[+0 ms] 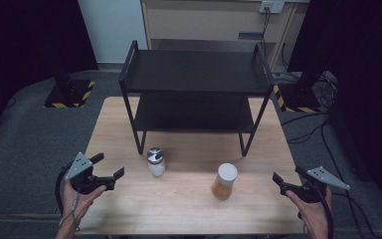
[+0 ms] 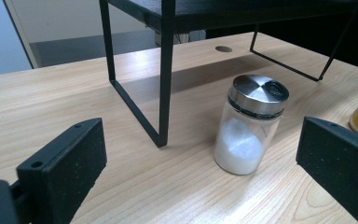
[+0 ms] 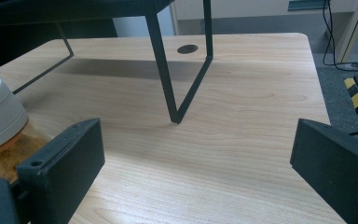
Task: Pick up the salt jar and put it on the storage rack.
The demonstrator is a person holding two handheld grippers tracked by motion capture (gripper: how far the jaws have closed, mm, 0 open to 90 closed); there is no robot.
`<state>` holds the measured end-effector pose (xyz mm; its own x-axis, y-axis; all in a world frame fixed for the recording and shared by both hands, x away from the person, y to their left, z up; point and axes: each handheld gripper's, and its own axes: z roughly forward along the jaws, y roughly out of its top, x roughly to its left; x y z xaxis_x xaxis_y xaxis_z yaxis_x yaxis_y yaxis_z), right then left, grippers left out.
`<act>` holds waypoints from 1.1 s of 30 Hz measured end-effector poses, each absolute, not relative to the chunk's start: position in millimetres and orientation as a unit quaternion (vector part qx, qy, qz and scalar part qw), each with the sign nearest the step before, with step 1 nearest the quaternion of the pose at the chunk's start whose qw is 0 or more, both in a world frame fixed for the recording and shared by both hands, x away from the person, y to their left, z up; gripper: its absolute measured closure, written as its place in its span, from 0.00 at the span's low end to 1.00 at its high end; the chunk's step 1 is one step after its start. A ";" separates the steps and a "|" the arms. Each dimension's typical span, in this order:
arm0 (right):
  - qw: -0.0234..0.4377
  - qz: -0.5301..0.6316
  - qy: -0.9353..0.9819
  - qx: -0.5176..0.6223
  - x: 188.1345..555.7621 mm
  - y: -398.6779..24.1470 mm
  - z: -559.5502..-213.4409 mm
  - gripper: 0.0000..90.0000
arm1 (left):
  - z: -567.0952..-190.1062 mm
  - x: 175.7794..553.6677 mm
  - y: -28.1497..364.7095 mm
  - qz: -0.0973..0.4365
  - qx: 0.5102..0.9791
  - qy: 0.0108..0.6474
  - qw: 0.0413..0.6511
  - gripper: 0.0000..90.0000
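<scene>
Over table (image 1: 189,199), each gripper wide, empty.

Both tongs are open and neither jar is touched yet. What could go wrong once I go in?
The small glass shaker with the steel lid stands close to the black metal shelf's front leg; the left tongs could clip it. The amber jar with the white lid looks tall, so a push from the right tongs may tip it.

Black tongs (image 1: 110,166) with grey three-cornered plates, black cables.
</scene>
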<state>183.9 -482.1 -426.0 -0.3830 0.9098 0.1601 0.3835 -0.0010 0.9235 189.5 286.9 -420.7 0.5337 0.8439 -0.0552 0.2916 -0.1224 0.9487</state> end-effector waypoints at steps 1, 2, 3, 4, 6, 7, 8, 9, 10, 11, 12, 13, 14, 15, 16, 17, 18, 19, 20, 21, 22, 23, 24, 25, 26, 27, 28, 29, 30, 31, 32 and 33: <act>0.258 0.510 0.657 0.491 183.9 -482.5 -426.2 0.04 | -420.8 189.4 287.0 0.263 0.701 0.403 0.526 0.01; 0.258 0.512 0.657 0.490 183.9 -482.6 -426.4 0.04 | -420.8 189.4 287.0 0.263 0.701 0.403 0.526 0.01; 0.258 0.512 0.657 0.490 183.9 -482.6 -426.4 0.04 | -420.5 189.2 286.4 0.264 0.701 0.404 0.526 0.01; 0.259 0.511 0.658 0.489 183.8 -482.3 -426.5 0.04 | -419.9 189.0 286.1 0.264 0.701 0.401 0.528 0.01; 0.256 0.511 0.660 0.487 184.4 -482.4 -426.7 0.04 | -418.7 188.9 286.2 0.260 0.697 0.400 0.535 0.01; 0.256 0.511 0.661 0.486 184.6 -482.3 -426.9 0.04 | -416.8 189.2 286.0 0.260 0.698 0.397 0.536 0.01; 0.255 0.511 0.662 0.486 185.0 -482.3 -426.9 0.04 | -413.8 189.7 285.5 0.260 0.700 0.394 0.536 0.01; 0.253 0.512 0.662 0.486 185.3 -482.6 -426.9 0.04 | -410.2 190.6 285.4 0.258 0.702 0.392 0.536 0.01; 0.253 0.513 0.661 0.486 185.4 -482.7 -427.0 0.04 | -405.5 191.2 285.9 0.258 0.705 0.387 0.535 0.01; 0.253 0.513 0.662 0.484 185.6 -483.0 -427.1 0.04 | -405.5 191.2 285.9 0.258 0.705 0.387 0.535 0.01; 0.254 0.514 0.662 0.483 185.5 -483.1 -427.4 0.04 | -397.0 191.6 286.2 0.258 0.708 0.380 0.537 0.01; 0.255 0.515 0.661 0.483 185.1 -482.9 -427.8 0.04 | -391.5 192.5 286.9 0.254 0.711 0.377 0.536 0.01; 0.255 0.515 0.661 0.483 185.2 -482.9 -427.7 0.04 | -386.7 193.6 287.5 0.251 0.713 0.373 0.538 0.01; 0.254 0.516 0.661 0.482 185.4 -483.1 -427.7 0.04 | -380.8 194.5 288.3 0.248 0.718 0.369 0.536 0.01; 0.254 0.516 0.661 0.482 185.3 -483.2 -427.8 0.04 | -373.4 195.9 289.1 0.245 0.722 0.364 0.535 0.01; 0.254 0.516 0.661 0.482 185.3 -483.2 -427.8 0.04 | -373.4 195.9 289.1 0.245 0.722 0.364 0.535 0.01; 0.255 0.516 0.661 0.481 184.9 -483.3 -428.0 0.04 | -366.7 197.3 289.8 0.244 0.728 0.358 0.531 0.01; 0.255 0.516 0.661 0.481 185.1 -483.3 -427.9 0.04 | -351.3 200.8 291.4 0.237 0.739 0.351 0.525 0.01; 0.255 0.516 0.661 0.481 185.1 -483.3 -427.9 0.04 | -351.3 200.8 291.4 0.237 0.739 0.351 0.525 0.01; 0.254 0.516 0.661 0.481 185.4 -483.6 -428.2 0.04 | -343.3 203.2 294.2 0.230 0.741 0.345 0.529 0.01; 0.253 0.517 0.661 0.481 185.5 -483.7 -428.3 0.04 | -343.3 203.2 294.2 0.230 0.741 0.345 0.529 0.01; 0.253 0.517 0.661 0.481 185.5 -483.7 -428.3 0.04 | -336.3 204.3 294.3 0.231 0.746 0.341 0.524 0.01; 0.254 0.517 0.661 0.481 185.3 -483.7 -428.2 0.04 | -329.6 204.9 294.1 0.234 0.751 0.337 0.517 0.01; 0.253 0.518 0.660 0.482 185.1 -484.1 -428.3 0.04 | -323.8 206.1 294.8 0.234 0.755 0.333 0.514 0.01; 0.254 0.518 0.659 0.482 184.9 -484.2 -428.4 0.04 | -313.6 209.7 297.8 0.226 0.762 0.327 0.512 0.01; 0.255 0.518 0.659 0.482 184.9 -484.2 -428.3 0.04 | -313.6 209.7 297.8 0.226 0.762 0.327 0.512 0.01; 0.255 0.518 0.659 0.481 185.0 -484.5 -428.4 0.04 | -309.1 210.3 298.4 0.226 0.763 0.326 0.510 0.01; 0.255 0.518 0.659 0.481 185.0 -484.5 -428.4 0.04 | -303.7 210.8 299.0 0.227 0.766 0.323 0.508 0.01; 0.256 0.519 0.659 0.481 184.8 -484.7 -428.5 0.04 | -298.7 211.8 299.1 0.226 0.770 0.319 0.504 0.01; 0.256 0.519 0.658 0.482 184.6 -484.7 -428.3 0.04 | -290.8 212.7 297.9 0.229 0.778 0.313 0.494 0.01; 0.255 0.519 0.659 0.482 184.7 -484.9 -428.2 0.04 | -290.8 212.7 297.9 0.229 0.778 0.313 0.494 0.01; 0.255 0.519 0.659 0.481 184.8 -485.1 -428.3 0.04 | -285.5 215.9 299.9 0.220 0.780 0.308 0.498 0.01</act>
